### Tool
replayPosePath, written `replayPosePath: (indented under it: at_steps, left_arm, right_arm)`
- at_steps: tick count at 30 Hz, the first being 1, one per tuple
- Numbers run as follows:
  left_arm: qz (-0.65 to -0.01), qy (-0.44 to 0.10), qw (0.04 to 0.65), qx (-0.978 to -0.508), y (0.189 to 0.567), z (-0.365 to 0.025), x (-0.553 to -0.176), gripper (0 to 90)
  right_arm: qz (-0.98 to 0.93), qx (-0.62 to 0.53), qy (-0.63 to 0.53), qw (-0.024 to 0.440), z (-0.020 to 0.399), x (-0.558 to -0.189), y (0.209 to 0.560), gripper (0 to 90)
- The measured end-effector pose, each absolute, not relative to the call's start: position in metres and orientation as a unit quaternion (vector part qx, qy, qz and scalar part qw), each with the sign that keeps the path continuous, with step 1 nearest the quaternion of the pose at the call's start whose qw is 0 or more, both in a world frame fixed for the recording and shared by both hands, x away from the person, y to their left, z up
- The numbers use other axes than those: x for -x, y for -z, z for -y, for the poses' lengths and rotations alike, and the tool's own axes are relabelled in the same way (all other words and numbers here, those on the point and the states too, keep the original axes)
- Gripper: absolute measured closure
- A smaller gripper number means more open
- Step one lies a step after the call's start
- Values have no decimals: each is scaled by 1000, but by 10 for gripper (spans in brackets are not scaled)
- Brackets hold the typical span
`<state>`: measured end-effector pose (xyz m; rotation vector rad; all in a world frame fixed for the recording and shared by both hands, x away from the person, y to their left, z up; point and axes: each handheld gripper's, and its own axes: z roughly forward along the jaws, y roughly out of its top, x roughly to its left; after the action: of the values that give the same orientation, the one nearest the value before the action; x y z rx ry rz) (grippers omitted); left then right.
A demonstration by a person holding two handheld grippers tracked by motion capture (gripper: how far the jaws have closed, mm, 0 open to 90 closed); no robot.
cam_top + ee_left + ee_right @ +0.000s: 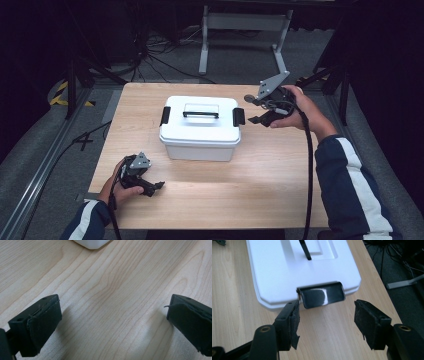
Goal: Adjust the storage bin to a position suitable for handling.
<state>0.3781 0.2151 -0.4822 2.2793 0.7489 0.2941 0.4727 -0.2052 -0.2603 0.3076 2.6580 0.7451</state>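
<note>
**Open jaws at the clasp of a white box**

Right gripper (327, 320) held above the table, jaws spread, nothing between them, black foam pads frayed at the edges. Just ahead, a glossy black latch (322, 294) on the end of a white plastic box (200, 127). Box mid-table, lid smooth, corners chamfered, black handle (200, 114) on top. Left gripper (113, 322) low over the near left, jaws wide, empty. Pale wood-grain table (260, 185); grey carpet (240, 60), cables, dark surroundings.

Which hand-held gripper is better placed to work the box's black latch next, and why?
Right. The right hand-held gripper faces the latch of the box, jaws open; the left hand-held gripper sits low near the table's front.
</note>
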Motion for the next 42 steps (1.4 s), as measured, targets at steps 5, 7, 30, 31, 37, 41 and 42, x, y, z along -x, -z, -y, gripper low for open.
replayPosePath:
  at_steps: [5,7,30,31,37,41,42]
  left_arm:
    - [-290,-114,355,-881,482,-215,-378,1]
    - [-291,-114,356,-881,482,-215,-378,1]
    - [-293,-109,353,-882,482,-215,-377,1]
    - [-293,-109,353,-882,482,-215,-377,1]
    - [-293,-109,353,-882,482,-215,-377,1]
    - [-293,-109,353,-882,482,-215,-377,1]
    - [-293,-109,353,-882,482,-215,-377,1]
  right_arm:
    - [-947,-93,-252,179,187,-475,260,381]
    - [-948,-90,-248,178,181,-476,259,381]
    - [-960,-41,-214,176,98,-487,265,425]
    - [-962,-41,-206,177,91,-489,265,427]
    - [-964,-35,-197,175,78,-494,267,462]
    - [-968,-31,-179,171,71,-498,274,533]
    - [-968,-30,-178,173,70,-500,275,558]
